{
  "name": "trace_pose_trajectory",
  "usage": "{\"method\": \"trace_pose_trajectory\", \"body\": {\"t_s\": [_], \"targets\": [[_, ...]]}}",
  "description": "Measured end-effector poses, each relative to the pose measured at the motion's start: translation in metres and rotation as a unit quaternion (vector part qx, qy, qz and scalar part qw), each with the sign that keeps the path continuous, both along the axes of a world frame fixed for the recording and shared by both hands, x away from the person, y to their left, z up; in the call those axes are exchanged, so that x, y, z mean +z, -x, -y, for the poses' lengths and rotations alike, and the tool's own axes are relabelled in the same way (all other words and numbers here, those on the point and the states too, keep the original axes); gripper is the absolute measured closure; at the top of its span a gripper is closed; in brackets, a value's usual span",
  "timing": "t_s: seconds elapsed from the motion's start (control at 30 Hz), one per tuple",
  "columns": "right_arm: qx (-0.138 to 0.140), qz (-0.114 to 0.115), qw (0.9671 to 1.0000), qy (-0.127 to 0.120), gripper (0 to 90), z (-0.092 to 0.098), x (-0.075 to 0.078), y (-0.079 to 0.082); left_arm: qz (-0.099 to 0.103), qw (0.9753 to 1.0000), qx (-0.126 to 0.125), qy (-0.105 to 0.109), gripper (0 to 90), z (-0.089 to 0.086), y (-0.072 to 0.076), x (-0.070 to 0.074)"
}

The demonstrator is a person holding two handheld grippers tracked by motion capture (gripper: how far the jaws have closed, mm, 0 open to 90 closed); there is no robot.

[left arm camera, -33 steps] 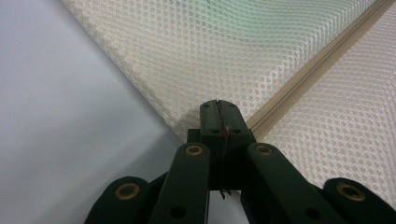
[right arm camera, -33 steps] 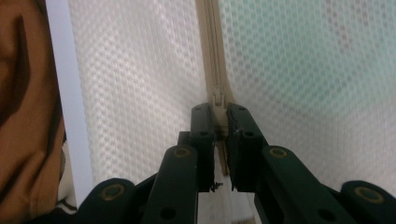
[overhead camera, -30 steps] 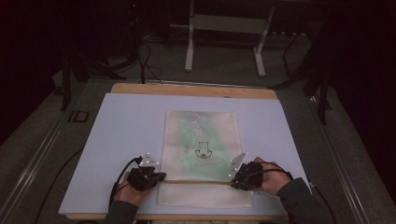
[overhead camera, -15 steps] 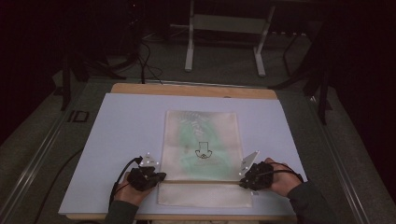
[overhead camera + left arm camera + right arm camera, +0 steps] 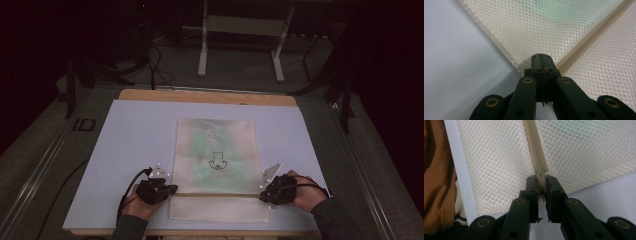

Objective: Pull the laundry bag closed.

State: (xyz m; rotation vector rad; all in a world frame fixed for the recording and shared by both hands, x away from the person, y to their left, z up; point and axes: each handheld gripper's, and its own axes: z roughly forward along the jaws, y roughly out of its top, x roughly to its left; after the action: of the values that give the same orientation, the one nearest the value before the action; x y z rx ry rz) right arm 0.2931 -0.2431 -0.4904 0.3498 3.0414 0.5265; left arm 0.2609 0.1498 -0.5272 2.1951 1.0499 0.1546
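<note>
Mesh zipper bag point(image 5: 215, 165), flat mid-table, judged light, limp, snag-prone; left gripper point(image 5: 541, 61) clenched on its zipper-end edge, right gripper point(image 5: 540, 185) clamping the zipper point(image 5: 535, 150) end; best gripped at zipper tape.

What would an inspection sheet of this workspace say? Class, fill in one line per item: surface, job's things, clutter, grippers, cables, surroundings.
Surface: pale sheet over a wooden table.
Job's things: mesh zipper bag lying flat, green item inside; zipper near the front edge.
Clutter: nothing seen.
Grippers: left gripper shut on the bag's edge beside the zipper end; right gripper closed on the zipper's other end.
Cables: one trails from the left gripper.
Surroundings: dark floor, metal stand.
</note>
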Motion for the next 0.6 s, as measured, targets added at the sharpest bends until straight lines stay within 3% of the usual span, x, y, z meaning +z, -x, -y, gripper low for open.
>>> {"method": "trace_pose_trajectory", "body": {"t_s": [0.1, 0.3, 0.6], "targets": [[-0.008, 0.000, 1.0000, 0.003, 74.8, 0.002, 0.000, -0.001, 0.000, 1.0000, 0.002, 0.000, 89.6, 0.000, 0.000, 0.000], [-0.025, 0.001, 0.9996, -0.017, 62.8, 0.010, 0.000, -0.003, -0.002, 0.9999, 0.003, 0.010, 89.5, -0.001, 0.000, -0.001], [-0.037, 0.011, 0.9986, -0.037, 58.6, 0.016, 0.006, -0.003, 0.000, 0.9999, 0.006, 0.009, 89.3, -0.001, 0.000, -0.001]]}}
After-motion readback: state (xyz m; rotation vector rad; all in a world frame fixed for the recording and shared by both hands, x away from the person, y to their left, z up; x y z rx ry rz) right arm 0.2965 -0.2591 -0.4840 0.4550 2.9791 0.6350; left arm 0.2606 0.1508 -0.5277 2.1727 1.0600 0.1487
